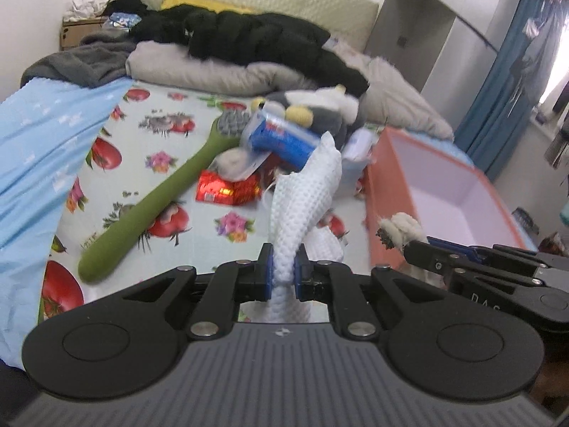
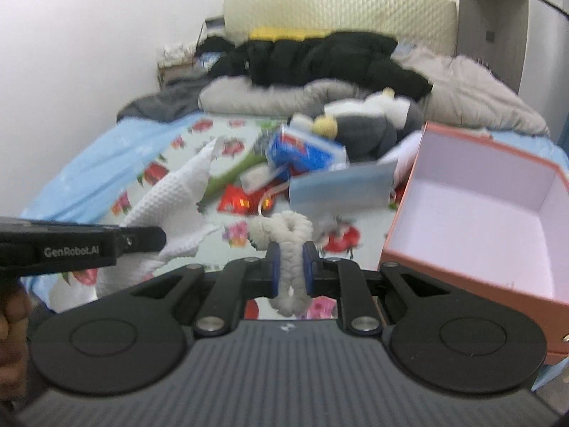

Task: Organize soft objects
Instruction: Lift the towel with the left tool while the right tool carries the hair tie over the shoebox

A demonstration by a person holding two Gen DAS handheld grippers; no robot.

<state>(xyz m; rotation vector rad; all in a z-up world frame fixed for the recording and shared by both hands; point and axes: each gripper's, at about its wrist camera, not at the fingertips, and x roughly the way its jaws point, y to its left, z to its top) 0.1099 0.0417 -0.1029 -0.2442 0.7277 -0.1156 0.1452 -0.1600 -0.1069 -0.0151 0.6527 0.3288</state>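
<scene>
My left gripper [image 1: 284,267] is shut on a white waffle-knit cloth [image 1: 306,192] and holds it up above the flowered bedsheet. The cloth also shows in the right wrist view [image 2: 174,206] beside the left gripper's black body. My right gripper [image 2: 291,263] is shut on a cream fluffy looped piece [image 2: 284,227]; that piece also shows in the left wrist view [image 1: 400,229]. An open pink box [image 2: 473,213] with a pale inside stands to the right of both grippers and also shows in the left wrist view [image 1: 444,192].
On the sheet lie a long green brush [image 1: 153,206], a red shiny packet [image 1: 227,188], a blue and white tissue pack [image 1: 281,138] and a grey plush toy [image 1: 320,106]. Grey pillows and a black jacket [image 1: 256,39] lie by the headboard. A blue blanket [image 1: 46,142] is at the left.
</scene>
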